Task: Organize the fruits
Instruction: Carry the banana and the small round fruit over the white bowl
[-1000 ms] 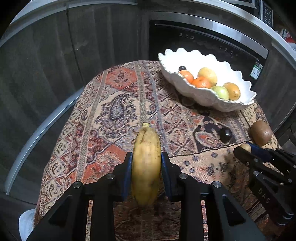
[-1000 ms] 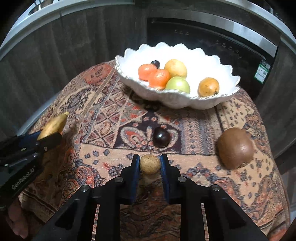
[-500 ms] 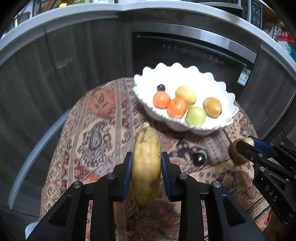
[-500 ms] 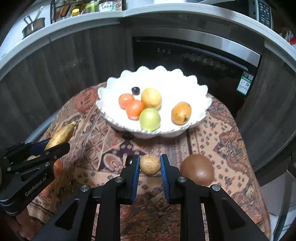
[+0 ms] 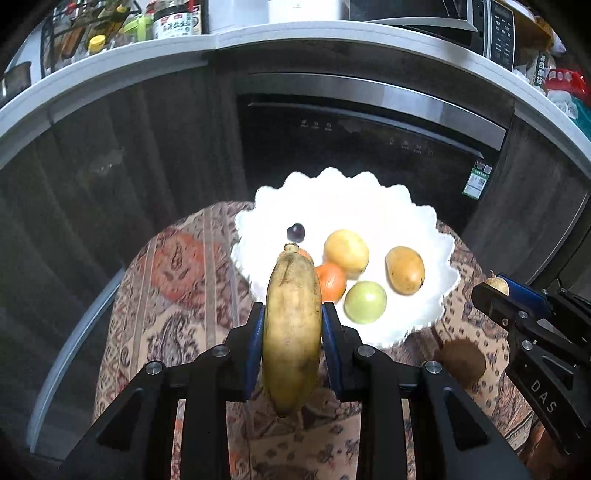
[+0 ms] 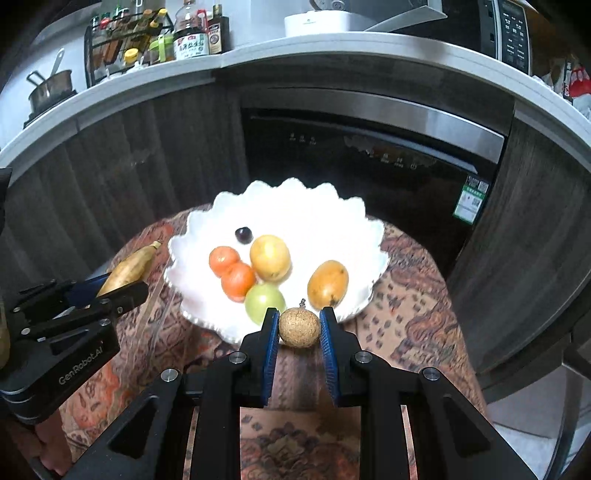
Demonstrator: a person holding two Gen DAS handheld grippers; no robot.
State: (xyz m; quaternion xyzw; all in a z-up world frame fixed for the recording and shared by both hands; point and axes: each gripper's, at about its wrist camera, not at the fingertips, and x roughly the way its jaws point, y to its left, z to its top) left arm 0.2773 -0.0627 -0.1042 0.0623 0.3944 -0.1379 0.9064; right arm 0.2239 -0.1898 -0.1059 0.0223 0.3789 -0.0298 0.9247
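My left gripper (image 5: 292, 325) is shut on a yellow banana (image 5: 291, 332), held lengthwise above the patterned cloth, its tip over the near left rim of the white scalloped bowl (image 5: 424, 229). My right gripper (image 6: 298, 326) is shut on a small round tan fruit (image 6: 299, 328) just above the near rim of the bowl (image 6: 332, 214). The bowl holds two oranges (image 6: 236, 271), a yellow fruit (image 6: 269, 257), a green fruit (image 6: 264, 301), a mango-coloured fruit (image 6: 328, 283) and a dark plum (image 6: 243, 234). A brown kiwi (image 5: 460, 361) lies on the cloth at the right.
The small round table (image 5: 177, 280) wears a patterned cloth. Behind it stand dark cabinets and a black built-in appliance (image 6: 369, 147). The counter above carries bottles (image 6: 190, 37), a pot (image 6: 50, 90) and a microwave (image 5: 495, 26). The other gripper shows in each wrist view.
Both grippers have risen and moved toward the bowl with their fruit still held. The bowl now lies lower and nearer in both views, and the counter has come into sight.
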